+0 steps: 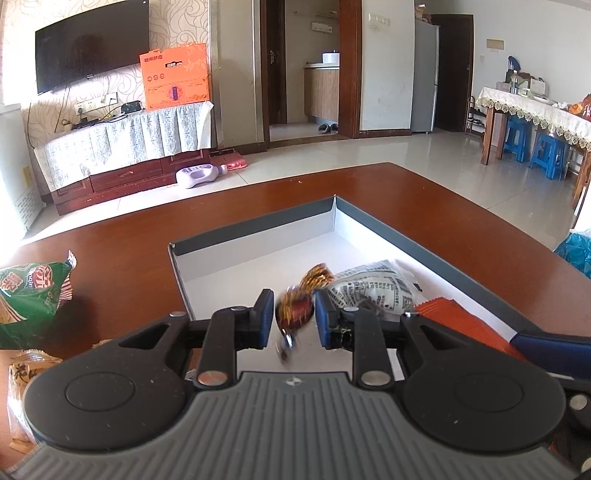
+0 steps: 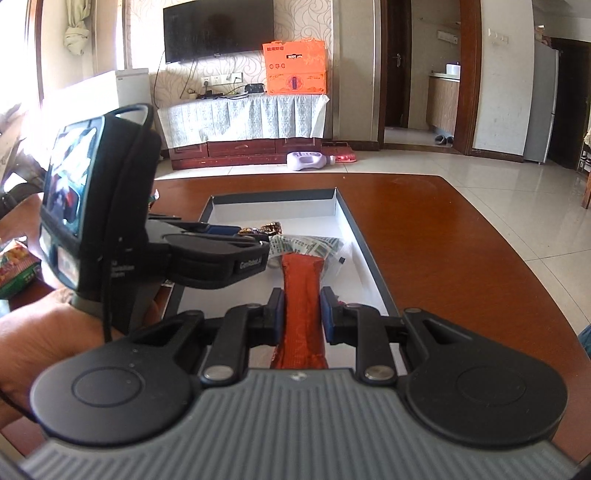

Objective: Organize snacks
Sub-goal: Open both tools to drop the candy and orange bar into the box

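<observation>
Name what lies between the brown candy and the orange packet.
A white printed packet, between brown candy and orange packet in the box; left wrist view shows it.

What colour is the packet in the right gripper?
Orange-red packet, clearest in the right wrist view.

Home living room, wall television (image 2: 218,28), draped cabinet (image 2: 243,122), fridge (image 1: 424,77)
</observation>
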The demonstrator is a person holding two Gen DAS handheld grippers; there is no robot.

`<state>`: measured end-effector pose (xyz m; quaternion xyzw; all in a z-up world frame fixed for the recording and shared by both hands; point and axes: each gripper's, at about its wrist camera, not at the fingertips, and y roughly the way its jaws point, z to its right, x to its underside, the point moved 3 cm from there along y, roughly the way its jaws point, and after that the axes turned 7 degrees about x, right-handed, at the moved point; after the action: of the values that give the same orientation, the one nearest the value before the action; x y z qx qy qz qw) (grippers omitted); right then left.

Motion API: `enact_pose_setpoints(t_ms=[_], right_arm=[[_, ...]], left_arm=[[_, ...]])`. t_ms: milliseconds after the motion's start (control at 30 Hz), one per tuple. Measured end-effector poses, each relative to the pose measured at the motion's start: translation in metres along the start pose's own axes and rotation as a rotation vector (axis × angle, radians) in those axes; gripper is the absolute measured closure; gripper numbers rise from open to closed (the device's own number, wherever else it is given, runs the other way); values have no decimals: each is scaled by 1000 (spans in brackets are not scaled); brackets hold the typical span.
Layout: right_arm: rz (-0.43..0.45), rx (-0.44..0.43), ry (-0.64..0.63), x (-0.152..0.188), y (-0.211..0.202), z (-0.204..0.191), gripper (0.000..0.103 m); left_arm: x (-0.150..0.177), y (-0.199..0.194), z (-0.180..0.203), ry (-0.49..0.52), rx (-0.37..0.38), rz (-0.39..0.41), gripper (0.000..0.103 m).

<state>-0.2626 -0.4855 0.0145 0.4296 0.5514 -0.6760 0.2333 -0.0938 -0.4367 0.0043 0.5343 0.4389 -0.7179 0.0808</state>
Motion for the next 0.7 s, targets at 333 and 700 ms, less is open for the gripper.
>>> enact_pose_setpoints(t_ms=[333, 700], right_arm=[[-19, -5, -11, 4, -1, -3, 79], [-36, 7, -35, 6, 1, -10, 77]], left_arm=[[1, -19, 5, 28, 8, 39, 31], [8, -57, 10, 92, -18, 61, 21]])
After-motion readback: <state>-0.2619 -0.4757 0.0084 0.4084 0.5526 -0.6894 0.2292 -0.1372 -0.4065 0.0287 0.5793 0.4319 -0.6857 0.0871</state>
